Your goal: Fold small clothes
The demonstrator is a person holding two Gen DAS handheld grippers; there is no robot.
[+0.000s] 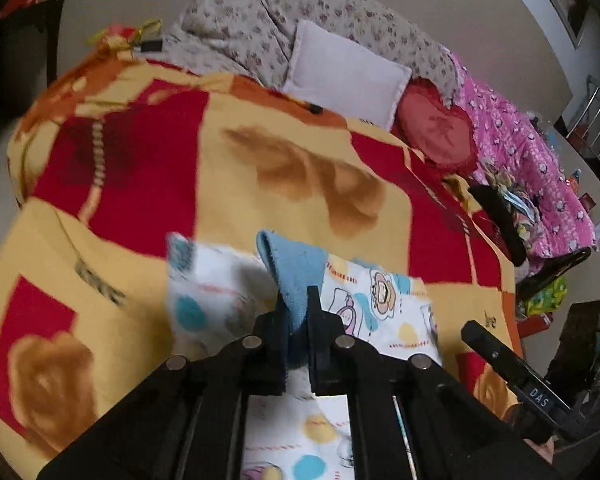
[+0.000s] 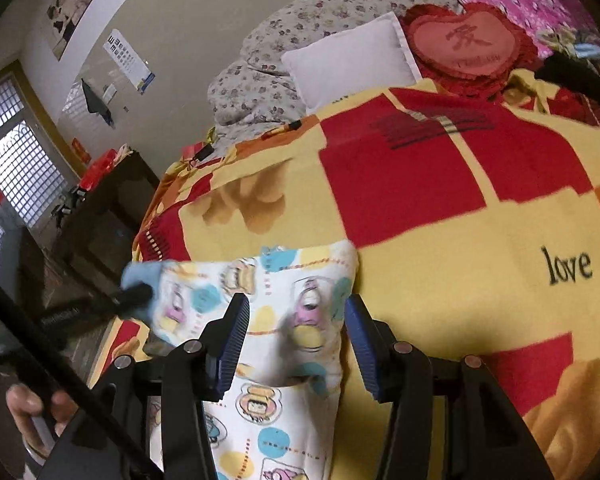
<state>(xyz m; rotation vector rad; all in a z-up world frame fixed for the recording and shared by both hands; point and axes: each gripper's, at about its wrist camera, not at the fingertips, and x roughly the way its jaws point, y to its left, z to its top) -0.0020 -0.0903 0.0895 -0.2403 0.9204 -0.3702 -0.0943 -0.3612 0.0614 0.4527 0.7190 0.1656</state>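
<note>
Left wrist view: the left gripper (image 1: 296, 300) was seen closed on the blue cuff (image 1: 296, 268) of the small printed garment (image 1: 384, 312), which lay on the yellow and red blanket (image 1: 260, 184), near its front edge. To the right of that cuff, the right gripper (image 2: 296, 344) was held half open over the garment's middle, gripping nothing. The cloth was judged light, soft and limp; hems and corners would be best taken.

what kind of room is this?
Likely a home bedroom: a bed under a red-and-yellow blanket, a white pillow beside a floral quilt, and an eye chart on the wall.
</note>
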